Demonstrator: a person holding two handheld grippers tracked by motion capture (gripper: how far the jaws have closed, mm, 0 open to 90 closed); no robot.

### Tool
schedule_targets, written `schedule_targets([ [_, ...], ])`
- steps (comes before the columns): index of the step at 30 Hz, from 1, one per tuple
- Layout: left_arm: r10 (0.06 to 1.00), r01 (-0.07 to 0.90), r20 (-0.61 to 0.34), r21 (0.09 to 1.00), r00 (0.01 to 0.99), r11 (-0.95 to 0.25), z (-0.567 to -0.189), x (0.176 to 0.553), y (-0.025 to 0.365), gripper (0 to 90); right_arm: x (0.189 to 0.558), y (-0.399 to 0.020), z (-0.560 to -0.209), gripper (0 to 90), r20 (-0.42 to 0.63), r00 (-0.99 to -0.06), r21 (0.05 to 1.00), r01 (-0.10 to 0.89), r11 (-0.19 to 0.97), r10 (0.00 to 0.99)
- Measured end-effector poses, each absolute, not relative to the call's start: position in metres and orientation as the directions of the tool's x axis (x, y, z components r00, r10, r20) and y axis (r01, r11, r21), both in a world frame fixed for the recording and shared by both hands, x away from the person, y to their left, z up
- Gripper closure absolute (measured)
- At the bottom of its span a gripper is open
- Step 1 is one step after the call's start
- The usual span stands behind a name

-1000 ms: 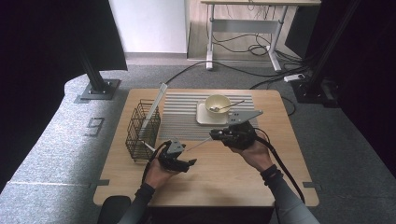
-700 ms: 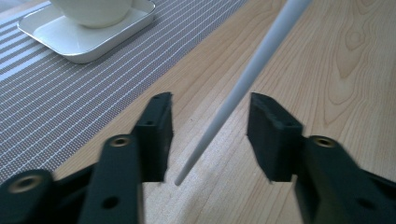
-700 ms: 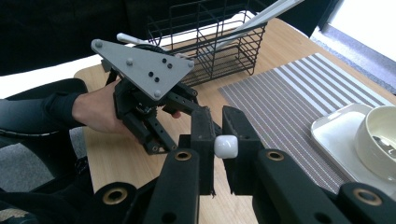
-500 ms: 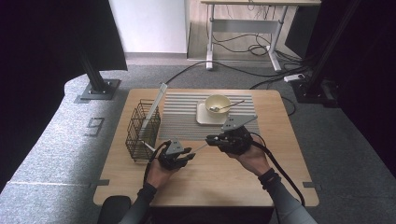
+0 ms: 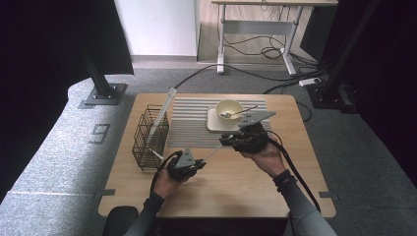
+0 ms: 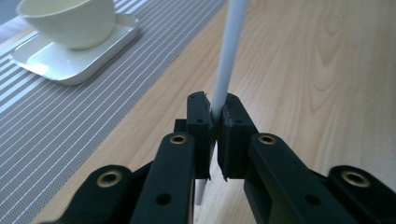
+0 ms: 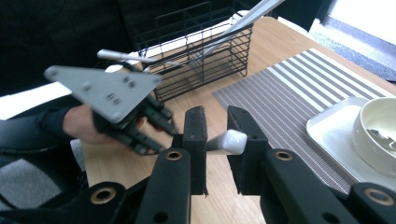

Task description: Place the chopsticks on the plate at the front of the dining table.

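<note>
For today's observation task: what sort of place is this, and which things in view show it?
Probably a lab or studio set up as a mock kitchen. A wooden table holds a bowl and wire rack, while bare cables and a metal stand surround it.

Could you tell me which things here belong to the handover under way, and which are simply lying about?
In hand: white stick, left tool clamped on it, right tool around its other end.
Lying about: wire basket, bowl, tray, striped mat.
</note>
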State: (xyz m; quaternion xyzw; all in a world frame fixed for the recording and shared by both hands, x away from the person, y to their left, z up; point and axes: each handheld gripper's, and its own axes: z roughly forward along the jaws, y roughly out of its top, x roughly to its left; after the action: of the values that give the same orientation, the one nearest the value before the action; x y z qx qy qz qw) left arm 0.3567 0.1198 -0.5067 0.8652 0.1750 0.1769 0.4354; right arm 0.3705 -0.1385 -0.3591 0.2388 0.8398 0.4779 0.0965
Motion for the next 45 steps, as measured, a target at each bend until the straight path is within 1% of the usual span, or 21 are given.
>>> schedule_targets([
  [2,0.440,0.139,0.157,0.810,0.884,-0.570,-0.506,0.355,0.118,85.2,0.376,-0.141,-0.359,74.3,0.072,-0.859,0.849,0.320,0.421,0.507],
  [5,0.430,0.153,0.129,0.812,0.894,-0.563,-0.506,0.356,0.119,85.4,0.381,-0.143,-0.360,72.4,0.079,-0.851,0.846,0.333,0.416,0.519],
  [10,0.438,0.181,0.104,0.807,0.893,-0.561,-0.505,0.356,0.119,85.7,0.384,-0.142,-0.362,68.3,0.059,-0.841,0.844,0.330,0.423,0.538],
  [14,0.449,0.212,0.083,0.796,0.889,-0.568,-0.506,0.357,0.117,85.7,0.384,-0.138,-0.364,50.0,-0.011,-0.813,0.836,0.312,0.452,0.582],
  [15,0.449,0.212,0.083,0.796,0.889,-0.568,-0.506,0.357,0.117,85.8,0.384,-0.138,-0.364,50.0,-0.011,-0.813,0.836,0.312,0.452,0.582],
  [16,0.452,0.223,0.075,0.791,0.889,-0.569,-0.506,0.358,0.117,85.7,0.385,-0.135,-0.367,41.7,-0.040,-0.801,0.832,0.304,0.464,0.597],
  [21,0.451,0.237,0.062,0.783,0.890,-0.575,-0.506,0.358,0.115,85.7,0.388,-0.127,-0.372,31.3,-0.089,-0.772,0.836,0.285,0.468,0.630],
  [23,0.449,0.239,0.058,0.782,0.891,-0.576,-0.506,0.358,0.115,85.7,0.389,-0.125,-0.375,30.1,-0.103,-0.763,0.832,0.285,0.475,0.638],
  [26,0.447,0.243,0.049,0.783,0.893,-0.572,-0.506,0.358,0.115,85.7,0.392,-0.123,-0.381,28.4,-0.175,-0.724,0.815,0.274,0.510,0.668],
  [27,0.445,0.246,0.042,0.785,0.895,-0.568,-0.506,0.358,0.116,85.7,0.393,-0.124,-0.382,28.3,-0.182,-0.717,0.815,0.272,0.511,0.673],
  [36,0.437,0.249,0.015,0.804,0.899,-0.540,-0.505,0.359,0.118,85.7,0.408,-0.154,-0.402,25.4,-0.152,-0.667,0.820,0.327,0.470,0.730],
  [45,0.439,0.243,0.021,0.809,0.898,-0.536,-0.503,0.358,0.119,85.5,0.417,-0.179,-0.422,24.9,-0.131,-0.627,0.827,0.359,0.434,0.768],
])
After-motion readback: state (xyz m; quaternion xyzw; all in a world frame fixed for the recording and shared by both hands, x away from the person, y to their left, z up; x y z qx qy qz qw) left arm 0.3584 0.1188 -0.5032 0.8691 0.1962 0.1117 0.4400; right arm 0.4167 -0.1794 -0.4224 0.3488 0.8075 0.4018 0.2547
